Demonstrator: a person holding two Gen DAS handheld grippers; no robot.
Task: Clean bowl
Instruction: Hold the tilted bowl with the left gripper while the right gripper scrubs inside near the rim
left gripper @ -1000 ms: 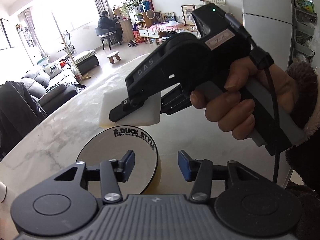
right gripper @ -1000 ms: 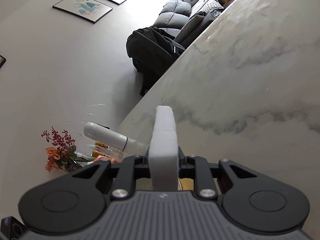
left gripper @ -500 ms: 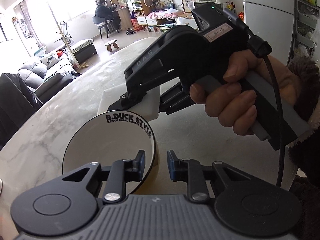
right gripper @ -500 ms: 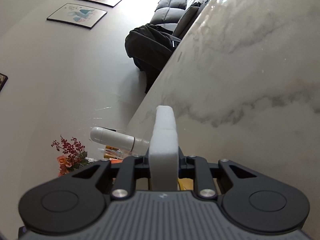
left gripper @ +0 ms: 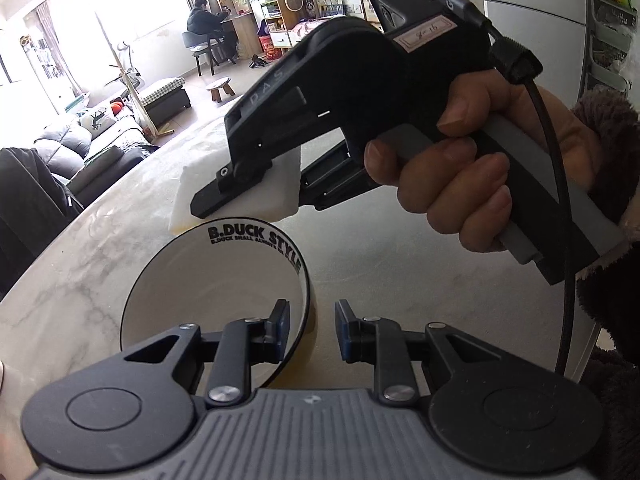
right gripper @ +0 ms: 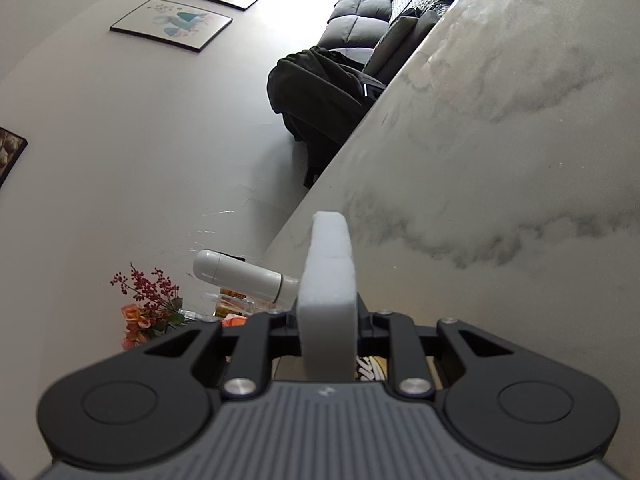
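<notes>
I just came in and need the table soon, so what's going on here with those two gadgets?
A person is cleaning a white ceramic bowl with a black rim on the marble table. The left gripper has its blue-padded fingers astride the bowl's near rim, one inside and one outside. The right gripper, seen in the person's hand, is clamped on a white sponge block held just beyond the bowl's far rim. Wiping has not begun.

A pale grey-veined marble table carries a white bowl.
</notes>
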